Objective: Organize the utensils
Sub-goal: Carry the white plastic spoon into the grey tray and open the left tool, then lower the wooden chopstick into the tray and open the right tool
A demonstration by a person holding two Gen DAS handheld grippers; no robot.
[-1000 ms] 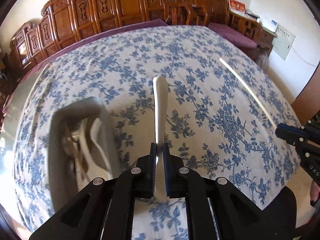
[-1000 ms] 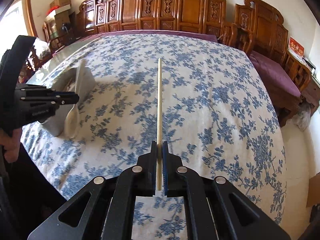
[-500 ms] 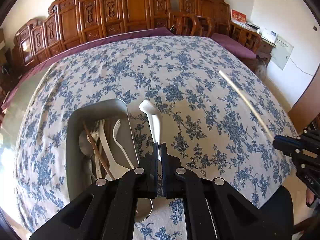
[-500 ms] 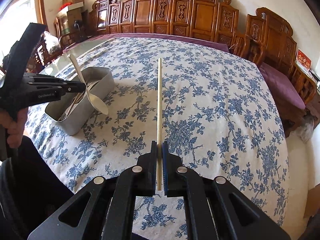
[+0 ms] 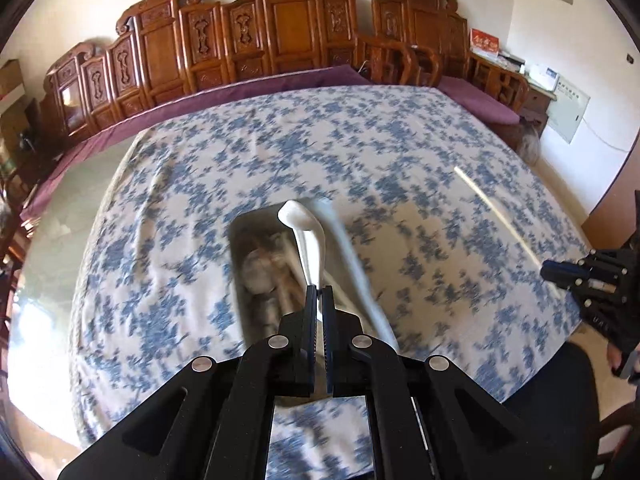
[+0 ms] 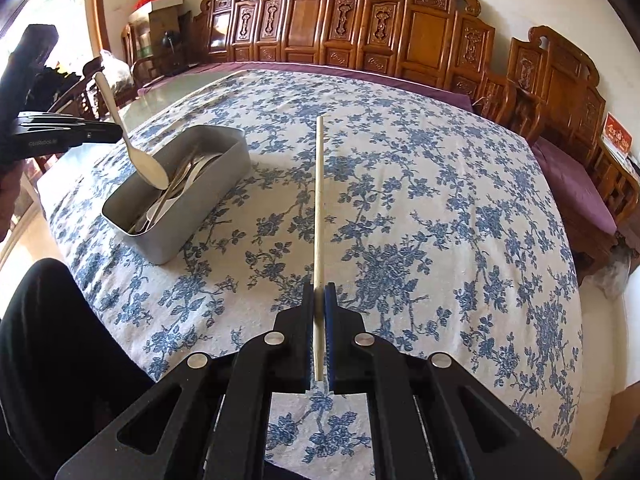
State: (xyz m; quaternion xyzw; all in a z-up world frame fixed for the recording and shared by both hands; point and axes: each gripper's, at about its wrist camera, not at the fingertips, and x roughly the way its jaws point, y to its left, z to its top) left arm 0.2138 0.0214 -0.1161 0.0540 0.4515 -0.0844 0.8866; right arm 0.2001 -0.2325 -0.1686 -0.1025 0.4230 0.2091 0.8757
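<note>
Carved wooden chairs (image 6: 420, 36) ring the far side of a wide surface (image 6: 440, 208) draped in blue-flowered cloth. At its left sits a grey metal bin (image 6: 176, 196) already holding cutlery. The left claw (image 5: 318, 294) is clamped on a white spoon (image 6: 132, 148), bowl tipped down just inside the bin's near end. The right claw (image 6: 319, 296) pinches a pale chopstick (image 6: 319, 208) pointing away over the cloth, well apart from the bin. To finish cleanly, I'd lower the spoon along the bin's length before releasing, so it lies flat among the others.
</note>
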